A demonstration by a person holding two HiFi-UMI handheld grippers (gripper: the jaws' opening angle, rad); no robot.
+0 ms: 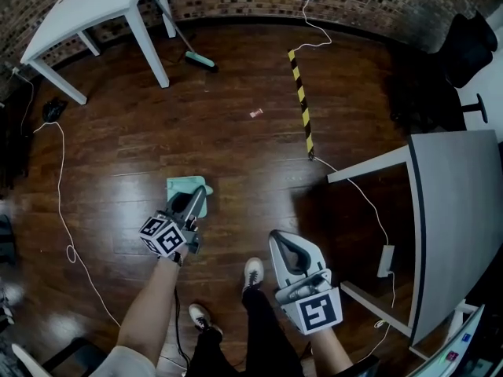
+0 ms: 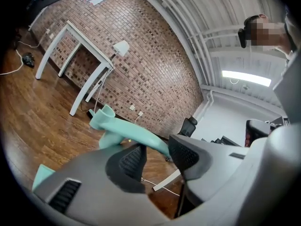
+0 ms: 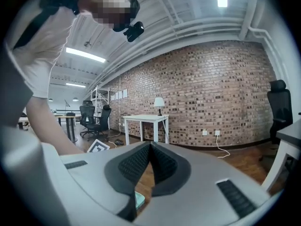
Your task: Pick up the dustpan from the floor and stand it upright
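Note:
The teal dustpan [image 1: 181, 184] is just above the wooden floor in front of the person's feet. My left gripper [image 1: 195, 199] reaches onto it from behind. In the left gripper view the dustpan's long teal handle [image 2: 123, 132] runs slantwise between the pads, and the left gripper [image 2: 157, 150] is shut on it near the fingertips. A corner of the pan [image 2: 41, 175] shows low at the left. My right gripper [image 1: 278, 239] hangs to the right of the dustpan, apart from it. In the right gripper view the right gripper [image 3: 150, 147] is shut with nothing between its pads.
A white table [image 1: 86, 10] stands at the far left with a broom [image 1: 200, 60] beside it. Yellow-black tape [image 1: 300, 100] and a white cable [image 1: 357, 191] cross the floor. A grey desk [image 1: 456, 226] fills the right. The person's shoes [image 1: 252, 272] are between the grippers.

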